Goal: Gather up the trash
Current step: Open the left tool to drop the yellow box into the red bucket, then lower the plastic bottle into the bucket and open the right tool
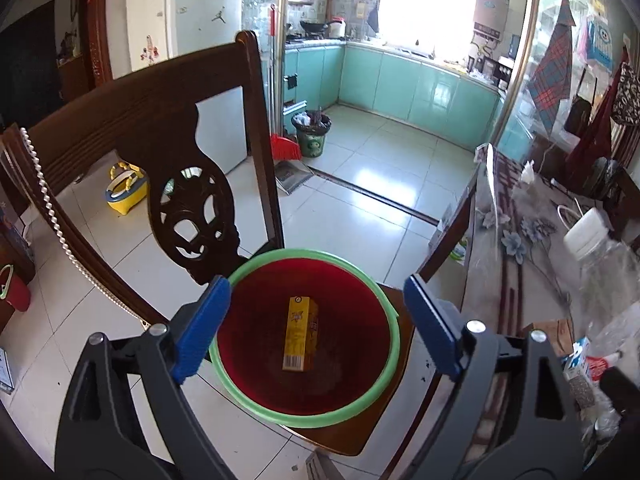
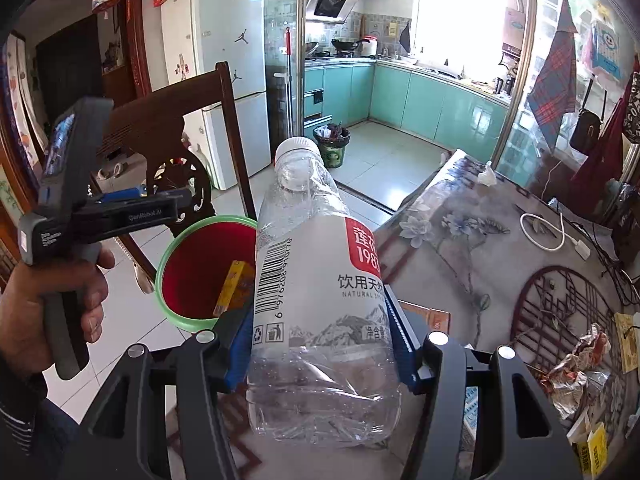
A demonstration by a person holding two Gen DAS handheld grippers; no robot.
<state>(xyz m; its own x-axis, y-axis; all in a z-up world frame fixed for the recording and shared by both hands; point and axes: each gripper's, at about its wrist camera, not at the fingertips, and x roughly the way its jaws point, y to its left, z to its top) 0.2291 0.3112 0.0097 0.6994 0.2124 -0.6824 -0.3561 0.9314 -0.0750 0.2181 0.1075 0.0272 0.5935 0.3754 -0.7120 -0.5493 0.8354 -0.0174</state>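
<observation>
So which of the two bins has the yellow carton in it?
The red bin with the green rim on the chair; the dark-lined kitchen bin stands far off.

The bin [image 1: 308,336] sits on a chair [image 1: 352,432] seat just beside the desk [image 2: 480,248] edge; its mouth is open from above, with only a yellow box [image 1: 301,334] lying at the bottom. The chair's back [image 1: 160,148] rises behind the bin. The left gripper [image 1: 316,328] hangs over the mouth, fingers spread. A bottle [image 2: 320,300] fills the right gripper [image 2: 320,344], near the rim
</observation>
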